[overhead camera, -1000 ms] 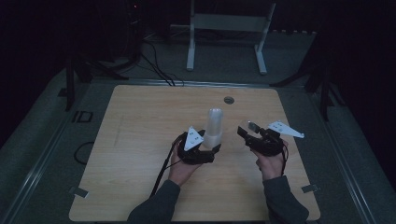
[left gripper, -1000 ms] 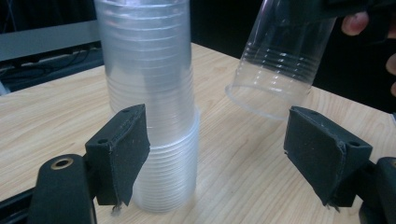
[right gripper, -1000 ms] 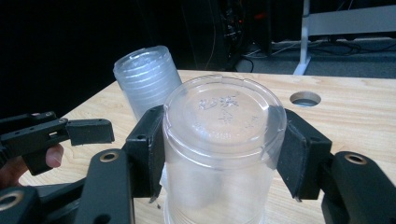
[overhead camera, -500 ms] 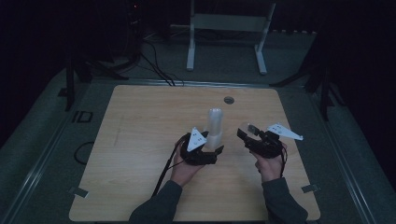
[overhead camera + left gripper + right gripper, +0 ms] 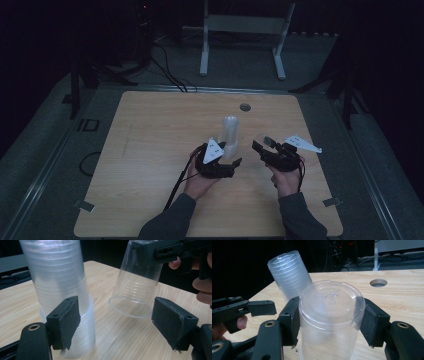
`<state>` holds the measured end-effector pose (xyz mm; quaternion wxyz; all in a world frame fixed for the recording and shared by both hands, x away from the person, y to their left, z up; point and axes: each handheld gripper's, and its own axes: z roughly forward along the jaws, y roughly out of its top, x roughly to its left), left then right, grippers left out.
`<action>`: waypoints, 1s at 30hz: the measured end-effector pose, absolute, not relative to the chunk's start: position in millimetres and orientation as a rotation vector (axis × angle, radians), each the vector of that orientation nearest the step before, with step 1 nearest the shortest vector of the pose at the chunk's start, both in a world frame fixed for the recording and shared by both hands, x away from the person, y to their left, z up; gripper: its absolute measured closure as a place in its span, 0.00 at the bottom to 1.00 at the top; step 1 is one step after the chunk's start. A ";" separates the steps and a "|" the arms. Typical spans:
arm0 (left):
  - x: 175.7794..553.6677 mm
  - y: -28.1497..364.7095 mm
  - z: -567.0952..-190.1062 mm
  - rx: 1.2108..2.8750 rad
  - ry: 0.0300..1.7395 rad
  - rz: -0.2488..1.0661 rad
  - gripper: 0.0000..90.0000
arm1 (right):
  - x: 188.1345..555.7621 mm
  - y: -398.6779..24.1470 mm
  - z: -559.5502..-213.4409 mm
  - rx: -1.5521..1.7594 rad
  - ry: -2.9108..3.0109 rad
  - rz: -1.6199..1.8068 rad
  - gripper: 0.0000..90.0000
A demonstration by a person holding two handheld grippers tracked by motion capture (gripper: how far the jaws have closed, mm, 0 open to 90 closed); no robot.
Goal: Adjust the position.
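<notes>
A tall stack of clear plastic cups (image 5: 230, 134) stands upside down on the wooden table (image 5: 150, 150). My left gripper (image 5: 231, 157) sits at the stack's base. In the left gripper view its jaws (image 5: 118, 312) are wide open, with one pad (image 5: 66, 320) in front of the stack (image 5: 57, 280) and only table between the pads. My right gripper (image 5: 264, 145) is just right of the stack. It is shut on a single clear cup (image 5: 330, 315), base up, gripped near its top. That cup (image 5: 136, 287) hangs tilted, its rim slightly off the table.
A round hole (image 5: 245, 107) is cut in the table beyond the stack. A white metal frame (image 5: 242, 25) and cables lie on the dark floor behind the table. Bare wood stretches to the left and along the near edge.
The right gripper with its cup has drifted very slightly toward the person. The left gripper and the stack have not moved.
</notes>
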<state>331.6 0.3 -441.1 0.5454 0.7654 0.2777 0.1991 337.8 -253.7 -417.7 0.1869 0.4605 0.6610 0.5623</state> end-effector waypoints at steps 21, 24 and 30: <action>332.5 -12.1 -442.8 1.853 0.618 0.463 0.25 | 336.4 -248.1 -425.2 1.316 1.896 1.616 0.44; 332.4 -13.8 -443.1 1.856 0.611 0.460 0.25 | 336.1 -247.6 -425.4 1.318 1.897 1.620 0.44; 333.0 -19.4 -444.2 1.870 0.596 0.456 0.24 | 336.0 -246.3 -425.4 1.315 1.911 1.638 0.45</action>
